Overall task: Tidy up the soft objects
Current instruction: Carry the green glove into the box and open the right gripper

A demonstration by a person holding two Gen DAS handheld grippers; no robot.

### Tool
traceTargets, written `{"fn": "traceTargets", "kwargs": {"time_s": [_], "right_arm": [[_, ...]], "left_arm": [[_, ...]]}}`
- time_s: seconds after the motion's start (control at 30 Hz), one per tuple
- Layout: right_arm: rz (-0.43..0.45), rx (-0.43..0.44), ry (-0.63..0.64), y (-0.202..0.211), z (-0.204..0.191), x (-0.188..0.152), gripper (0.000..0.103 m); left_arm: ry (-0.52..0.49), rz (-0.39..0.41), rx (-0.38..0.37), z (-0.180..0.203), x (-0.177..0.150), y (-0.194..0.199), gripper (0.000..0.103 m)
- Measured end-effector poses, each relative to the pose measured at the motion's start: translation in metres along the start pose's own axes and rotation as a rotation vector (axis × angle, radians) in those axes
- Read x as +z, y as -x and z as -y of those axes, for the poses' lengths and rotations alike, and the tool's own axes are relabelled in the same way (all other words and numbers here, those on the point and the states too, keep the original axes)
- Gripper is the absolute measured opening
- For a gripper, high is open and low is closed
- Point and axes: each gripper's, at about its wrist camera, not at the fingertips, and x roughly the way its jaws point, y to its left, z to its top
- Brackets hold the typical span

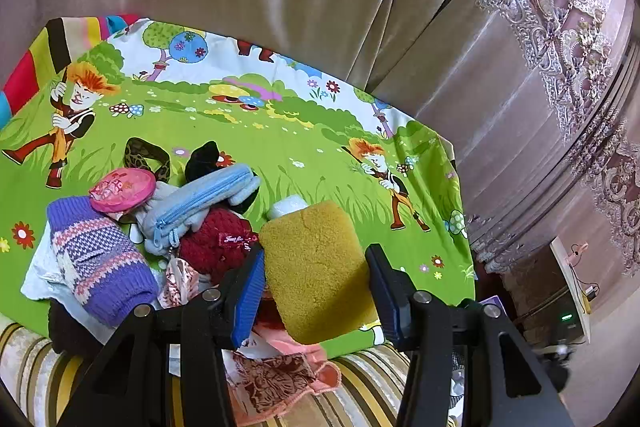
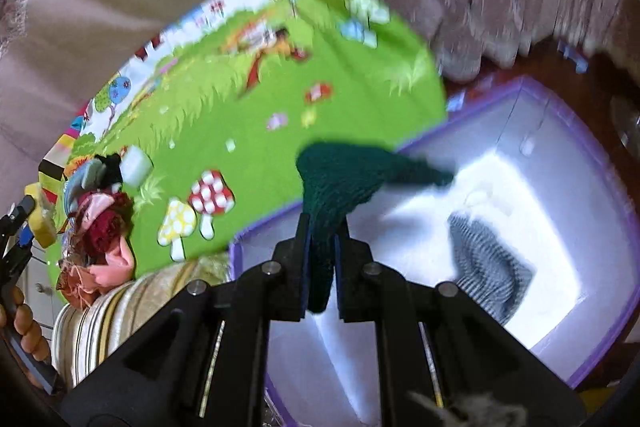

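Below, left tongs (image 1: pixel 316 279) tilted downward, clamped around yellow sponge (image 1: pixel 318 271); right tongs (image 2: pixel 323 239) steeply down, pinching green knit (image 2: pixel 340 183).

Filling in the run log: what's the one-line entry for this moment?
left gripper: shut on yellow sponge | right gripper: shut on green knit, above purple-rimmed bin | pile on cloth

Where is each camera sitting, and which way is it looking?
Left wrist: sits on the left gripper, looking down at the sponge it holds over the cartoon cloth; only its fingers show.
Right wrist: sits on the right gripper, looking down at the green knit it pinches above the purple-rimmed bin; a hand shows far left.
Shared: the cloth, clothes pile and sponge.
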Motion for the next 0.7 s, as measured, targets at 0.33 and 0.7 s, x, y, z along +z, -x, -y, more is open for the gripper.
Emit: {"fn": "traceTargets", "kwargs": {"time_s": [0.33,0.7], "right_arm": [[-0.263,-0.002,-0.151,-0.045,0.051,-0.054,0.045],[-0.057,-0.123,-0.119,0.029,0.069,-0.044,0.078]], "left_arm": [[-0.033,-0.02,-0.016,0.018,-0.009,0.0,0.051],[-0.191,-0.145,-0.131,0.099,-0.048,-0.011,0.051]]}}
